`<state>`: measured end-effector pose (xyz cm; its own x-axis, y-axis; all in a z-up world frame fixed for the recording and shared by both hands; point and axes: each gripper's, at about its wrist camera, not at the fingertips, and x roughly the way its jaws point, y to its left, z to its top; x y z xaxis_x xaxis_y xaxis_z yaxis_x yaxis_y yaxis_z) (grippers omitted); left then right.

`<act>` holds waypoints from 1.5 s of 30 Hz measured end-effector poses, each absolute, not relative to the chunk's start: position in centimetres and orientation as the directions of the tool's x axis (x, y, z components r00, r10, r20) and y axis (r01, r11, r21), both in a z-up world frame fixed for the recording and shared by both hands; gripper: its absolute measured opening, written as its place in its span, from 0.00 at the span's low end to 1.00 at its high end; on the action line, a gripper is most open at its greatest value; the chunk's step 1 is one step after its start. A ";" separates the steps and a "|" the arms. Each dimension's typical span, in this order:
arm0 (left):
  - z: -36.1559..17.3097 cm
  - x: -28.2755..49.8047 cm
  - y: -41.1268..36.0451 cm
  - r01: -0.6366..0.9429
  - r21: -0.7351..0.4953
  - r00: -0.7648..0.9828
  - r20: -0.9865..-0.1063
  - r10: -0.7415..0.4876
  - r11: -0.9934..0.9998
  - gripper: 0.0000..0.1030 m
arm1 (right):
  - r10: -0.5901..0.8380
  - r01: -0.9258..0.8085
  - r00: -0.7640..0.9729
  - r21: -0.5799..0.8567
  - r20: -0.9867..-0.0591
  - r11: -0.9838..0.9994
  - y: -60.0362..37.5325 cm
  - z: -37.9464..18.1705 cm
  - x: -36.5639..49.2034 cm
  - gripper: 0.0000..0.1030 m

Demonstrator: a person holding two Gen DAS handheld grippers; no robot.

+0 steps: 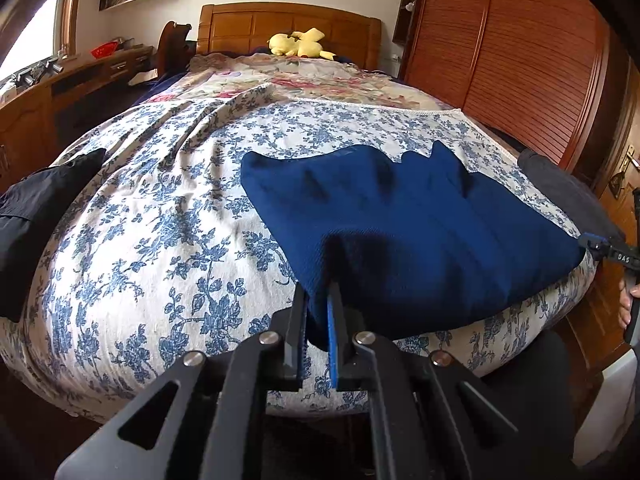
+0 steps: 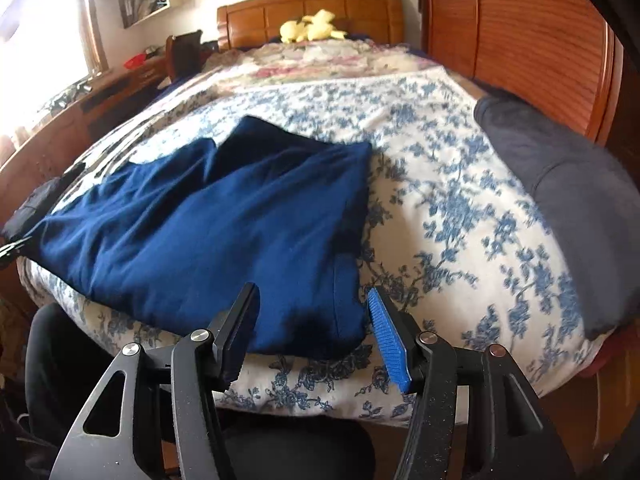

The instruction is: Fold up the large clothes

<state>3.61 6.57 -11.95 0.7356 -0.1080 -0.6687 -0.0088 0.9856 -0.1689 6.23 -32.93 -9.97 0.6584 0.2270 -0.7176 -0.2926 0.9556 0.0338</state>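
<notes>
A navy blue garment (image 1: pixel 420 232) lies partly folded on the near end of the bed, on the blue-flowered cover (image 1: pixel 168 216). My left gripper (image 1: pixel 318 292) is shut on the garment's near left corner at the bed's edge. In the right wrist view the same garment (image 2: pixel 208 224) lies ahead and left. My right gripper (image 2: pixel 314 296) is open, its jaws on either side of the garment's near right corner, not closed on it. The right gripper also shows at the far right of the left wrist view (image 1: pixel 612 252).
A black garment (image 1: pixel 36 208) lies at the bed's left edge and a dark grey one (image 2: pixel 568 200) at its right edge. A yellow plush toy (image 1: pixel 300 44) sits by the wooden headboard. A wooden wardrobe (image 1: pixel 512 60) stands right, a desk (image 1: pixel 80 80) left.
</notes>
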 end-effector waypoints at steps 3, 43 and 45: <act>-12.1 3.7 6.7 -0.018 -0.183 0.731 -0.674 -0.112 0.983 0.05 | 0.222 -0.295 0.673 0.020 -0.706 0.955 -32.1 -9.2 6.3 0.57; -2.9 8.9 -0.1 0.194 -0.194 0.773 -0.573 -0.271 0.962 0.02 | 0.391 -0.524 0.544 0.063 -0.742 0.849 -19.2 -15.2 9.4 0.57; -1.8 10.2 -2.3 0.232 -0.182 0.774 -0.560 -0.294 0.956 0.02 | 0.392 -0.508 0.566 0.068 -0.725 0.859 -21.1 -14.3 9.0 0.57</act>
